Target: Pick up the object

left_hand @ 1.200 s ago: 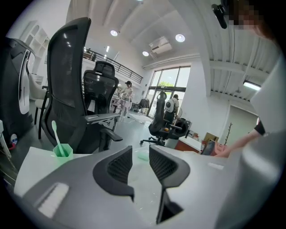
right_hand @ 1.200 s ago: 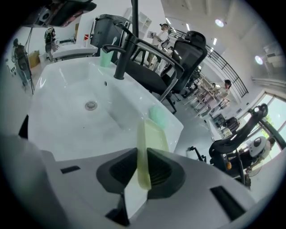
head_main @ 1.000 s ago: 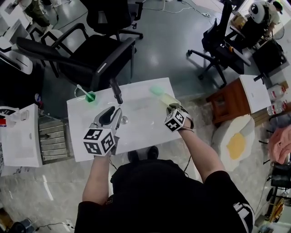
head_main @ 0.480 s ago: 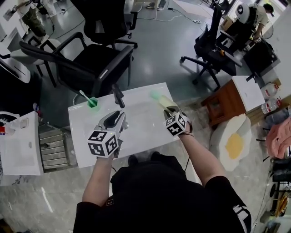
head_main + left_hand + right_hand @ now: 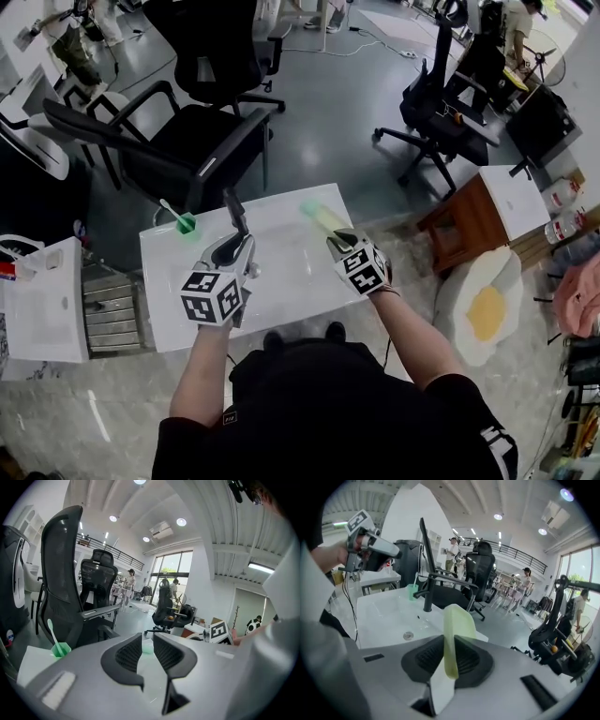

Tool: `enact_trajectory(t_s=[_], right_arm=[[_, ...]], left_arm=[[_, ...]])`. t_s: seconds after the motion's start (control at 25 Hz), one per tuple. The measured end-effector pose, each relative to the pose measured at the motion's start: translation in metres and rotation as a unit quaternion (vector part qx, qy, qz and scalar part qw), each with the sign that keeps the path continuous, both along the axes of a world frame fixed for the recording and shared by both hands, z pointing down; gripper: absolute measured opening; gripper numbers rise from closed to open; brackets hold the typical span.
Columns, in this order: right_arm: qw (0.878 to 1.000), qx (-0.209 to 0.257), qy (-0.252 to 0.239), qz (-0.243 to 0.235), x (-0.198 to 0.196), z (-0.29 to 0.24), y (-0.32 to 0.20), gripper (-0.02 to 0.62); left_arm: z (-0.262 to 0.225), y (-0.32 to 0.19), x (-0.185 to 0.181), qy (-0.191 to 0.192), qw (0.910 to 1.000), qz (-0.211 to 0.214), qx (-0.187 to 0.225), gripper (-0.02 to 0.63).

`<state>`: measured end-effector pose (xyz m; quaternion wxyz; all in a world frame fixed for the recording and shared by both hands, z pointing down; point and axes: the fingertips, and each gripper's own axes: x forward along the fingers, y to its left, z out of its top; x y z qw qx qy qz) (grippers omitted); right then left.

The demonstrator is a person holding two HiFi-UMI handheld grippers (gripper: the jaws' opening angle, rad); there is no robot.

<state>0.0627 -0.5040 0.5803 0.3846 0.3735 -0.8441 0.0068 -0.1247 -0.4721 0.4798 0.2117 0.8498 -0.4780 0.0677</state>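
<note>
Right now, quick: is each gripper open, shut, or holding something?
Left gripper: open, jaws have just been closing, nothing between them.
Right gripper: shut on the yellow object.

Two grippers: one left gripper (image 5: 234,246) and one right gripper (image 5: 336,240). One yellow-green object (image 5: 317,214). One white sink top (image 5: 291,281) at frame centre, with one black faucet (image 5: 234,211) and one green cup (image 5: 186,224). Three black office chairs (image 5: 187,131) (image 5: 225,47) (image 5: 441,94) across the top. One wooden side table (image 5: 473,211) at right.
</note>
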Motion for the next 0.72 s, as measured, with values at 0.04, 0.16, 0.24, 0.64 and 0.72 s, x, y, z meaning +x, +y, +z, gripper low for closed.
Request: enact_trajectory(t_s=[0.04,0.16,0.24,0.64,0.72], right_arm=[[1.000,0.000,-0.016,-0.002,0.002,-0.007,0.000,0.072],[0.998,0.008,-0.061,-0.010,0.014,-0.031,0.000,0.072],[0.996,0.016,-0.086,-0.017,0.022,-0.048,0.001,0.072],[0.979,0.051,-0.190,-0.059,0.066,-0.123,0.010,0.072],[0.974,0.063,-0.211,-0.059,0.076,-0.140,0.009,0.072]], left_arm=[[-0.002,-0.003,0.005,-0.002,1.0000,-0.004,0.001,0.083],[-0.010,-0.010,0.020,-0.012,0.9998,-0.010,0.010,0.081],[-0.016,-0.015,0.028,-0.020,0.9995,-0.016,0.016,0.081],[-0.042,-0.035,0.063,-0.040,0.9980,-0.035,0.034,0.064],[-0.049,-0.038,0.067,-0.044,0.9976,-0.037,0.040,0.061]])
